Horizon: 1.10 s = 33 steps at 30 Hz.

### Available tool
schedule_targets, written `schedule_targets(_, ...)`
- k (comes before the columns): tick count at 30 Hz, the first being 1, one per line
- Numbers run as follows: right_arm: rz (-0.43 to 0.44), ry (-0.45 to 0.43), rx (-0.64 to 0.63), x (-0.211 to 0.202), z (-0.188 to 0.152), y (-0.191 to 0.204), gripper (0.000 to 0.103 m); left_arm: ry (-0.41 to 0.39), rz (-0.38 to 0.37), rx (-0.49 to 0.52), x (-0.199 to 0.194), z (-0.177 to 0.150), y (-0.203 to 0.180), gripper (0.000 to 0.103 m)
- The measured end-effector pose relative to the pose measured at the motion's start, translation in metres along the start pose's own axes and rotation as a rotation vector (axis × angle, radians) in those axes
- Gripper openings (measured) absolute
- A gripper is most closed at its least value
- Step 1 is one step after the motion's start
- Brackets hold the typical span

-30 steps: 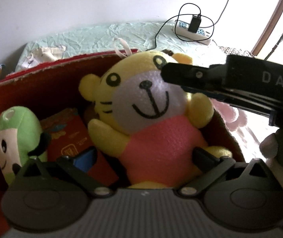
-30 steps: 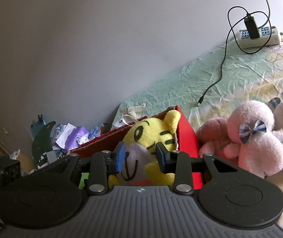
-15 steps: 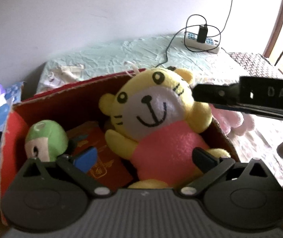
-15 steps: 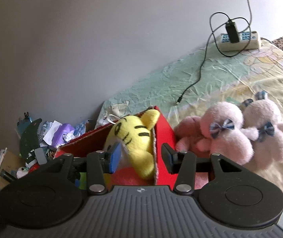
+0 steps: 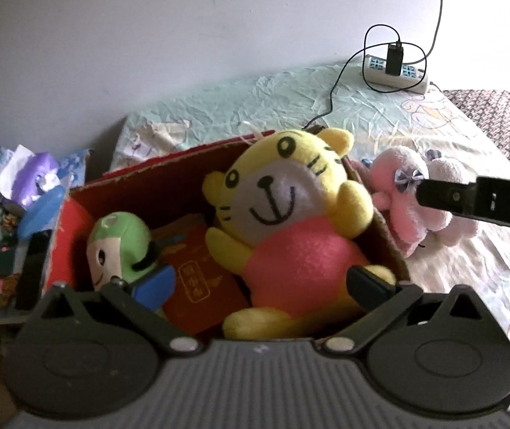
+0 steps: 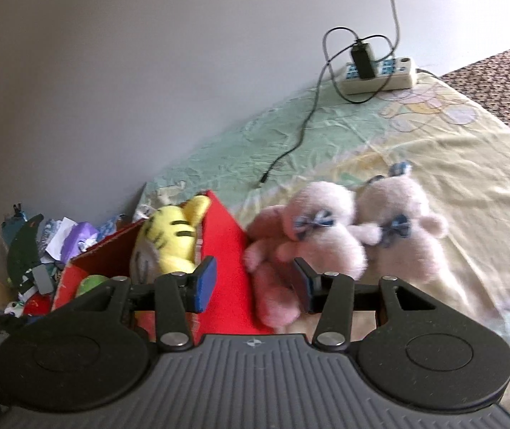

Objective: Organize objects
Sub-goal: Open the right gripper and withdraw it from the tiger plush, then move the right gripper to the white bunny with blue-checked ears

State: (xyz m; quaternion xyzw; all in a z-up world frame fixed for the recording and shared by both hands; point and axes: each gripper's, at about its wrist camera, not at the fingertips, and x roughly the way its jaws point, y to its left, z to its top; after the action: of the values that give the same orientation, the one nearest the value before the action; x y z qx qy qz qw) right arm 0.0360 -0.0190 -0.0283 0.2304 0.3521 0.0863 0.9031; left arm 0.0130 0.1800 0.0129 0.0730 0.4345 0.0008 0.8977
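- My right gripper [image 6: 253, 286] has its jaws about half apart and empty; my left gripper [image 5: 260, 284] stands wide over the box with nothing pinched.
- Risk one: the pink plush [image 6: 321, 234] at 12 o'clock from my right jaws lies pressed against its paler twin [image 6: 396, 228] at 1 o'clock. I judge a sloppy close could snag both, or only a loose limb that slips out.
- Risk two: the red box [image 6: 224, 246] wall sits just at 10 o'clock of my right jaws; the blue pad could clip it and shove the box.
- Risk three: the box looks crowded, so another toy may perch on top and tumble out.
- The yellow tiger plush [image 5: 290, 214] leans upright at the box's 3 o'clock side, the green plush [image 5: 119, 245] at 9 o'clock, a red packet [image 5: 197, 279] between them.
- The pink plush is fuzzy, soft, with a checked bow, lying on the bedsheet [image 6: 469, 178] just outside the box.
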Motion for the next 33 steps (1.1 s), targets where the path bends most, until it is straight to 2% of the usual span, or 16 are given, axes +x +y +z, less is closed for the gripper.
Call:
schedule_targets(5, -0.033, 0.002, 0.021, -0.010, 0.004, -0.027, 0.054, -0.003, 0.031, 0.011, -0.007, 0.005, -0.025, 0.102)
schedule_targets(17, -0.064, 0.011, 0.065, -0.030, 0.018, -0.087, 0.054, -0.020, 0.069, 0.073, -0.018, 0.019, -0.096, 0.102)
schedule_targets(33, -0.083, 0.011, 0.059, -0.053, 0.032, -0.150, 0.054, -0.004, 0.017, 0.115, -0.018, 0.022, -0.184, 0.102)
